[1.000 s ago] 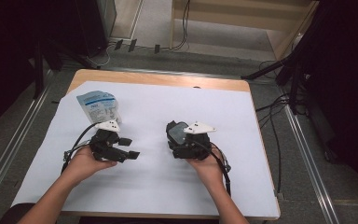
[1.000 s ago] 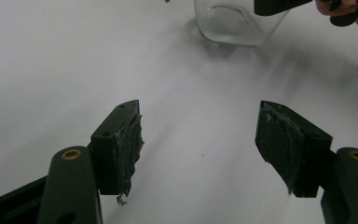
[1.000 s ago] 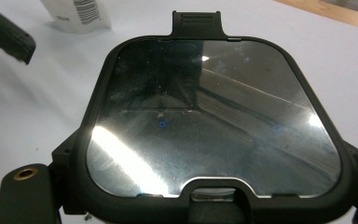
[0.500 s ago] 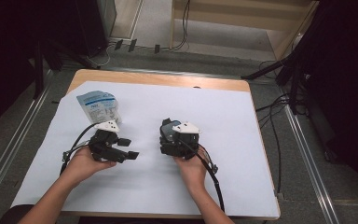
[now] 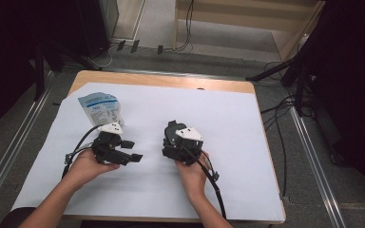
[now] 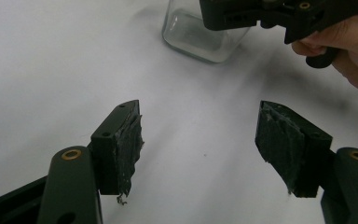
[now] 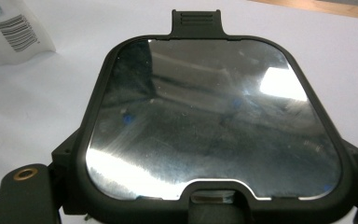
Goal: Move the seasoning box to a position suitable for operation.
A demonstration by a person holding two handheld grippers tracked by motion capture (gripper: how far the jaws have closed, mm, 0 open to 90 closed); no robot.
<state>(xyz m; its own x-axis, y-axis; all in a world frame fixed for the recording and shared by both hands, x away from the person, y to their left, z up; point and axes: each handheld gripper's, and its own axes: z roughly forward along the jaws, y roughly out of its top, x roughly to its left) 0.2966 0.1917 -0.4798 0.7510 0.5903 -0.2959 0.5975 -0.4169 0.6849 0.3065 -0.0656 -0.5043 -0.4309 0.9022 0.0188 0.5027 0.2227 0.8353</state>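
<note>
A glass jar (image 6: 200,37) with a black-rimmed, mirror-topped lid (image 7: 214,116) stands on the white sheet (image 5: 247,123) near the table's middle. My right gripper (image 5: 173,137) is shut on it, with a jaw on either side of the lid in the right gripper view (image 7: 212,158). In the left gripper view the right gripper (image 6: 279,14) and its hand sit over the jar's top. My left gripper (image 5: 132,150) rests to the left and points at the jar. Its jaws (image 6: 200,154) stand wide apart, with bare sheet between the worn pads (image 6: 130,149).
A white and blue pouch (image 5: 100,107) lies at the back left of the sheet, its barcode corner (image 7: 9,28) behind the jar. The wooden table edge (image 5: 171,80) runs along the far side. Cables trail from both grippers toward the near edge.
My right gripper has carried the jar left and a little down, closer to the left gripper. The left gripper has kept still with its jaws apart.
</note>
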